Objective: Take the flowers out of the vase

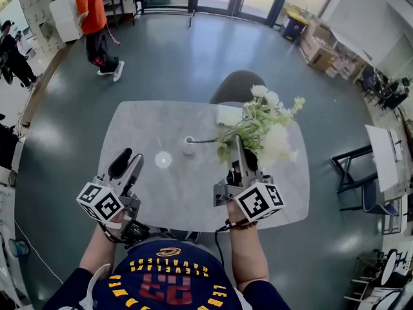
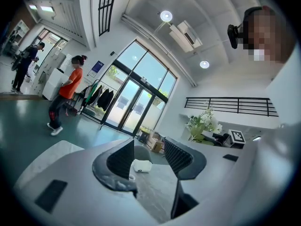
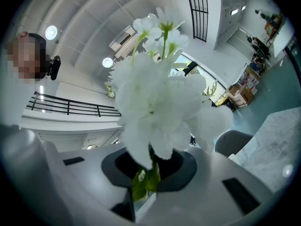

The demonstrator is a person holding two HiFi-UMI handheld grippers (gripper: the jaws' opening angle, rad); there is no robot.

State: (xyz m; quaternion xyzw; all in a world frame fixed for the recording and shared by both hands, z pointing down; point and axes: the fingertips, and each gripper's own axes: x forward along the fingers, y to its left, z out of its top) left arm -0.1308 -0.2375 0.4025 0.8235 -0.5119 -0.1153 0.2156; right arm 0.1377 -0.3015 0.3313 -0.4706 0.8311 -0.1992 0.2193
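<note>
The right gripper (image 1: pixel 237 150) is clamped on the green stems of the flowers (image 1: pixel 268 131), a white bunch (its blooms fill most of the right gripper view) held over the right half of the table (image 1: pixel 142 124). The small white vase (image 1: pixel 188 146) stands near the table's middle, just left of the bunch. 1 thin stem reaches toward its mouth; whether its end is inside cannot be told. The left gripper (image 1: pixel 129 159) hovers over the near left corner, its 2 jaws apart with nothing between them. A white packet (image 1: pixel 229 115) lies by the far edge.
</note>
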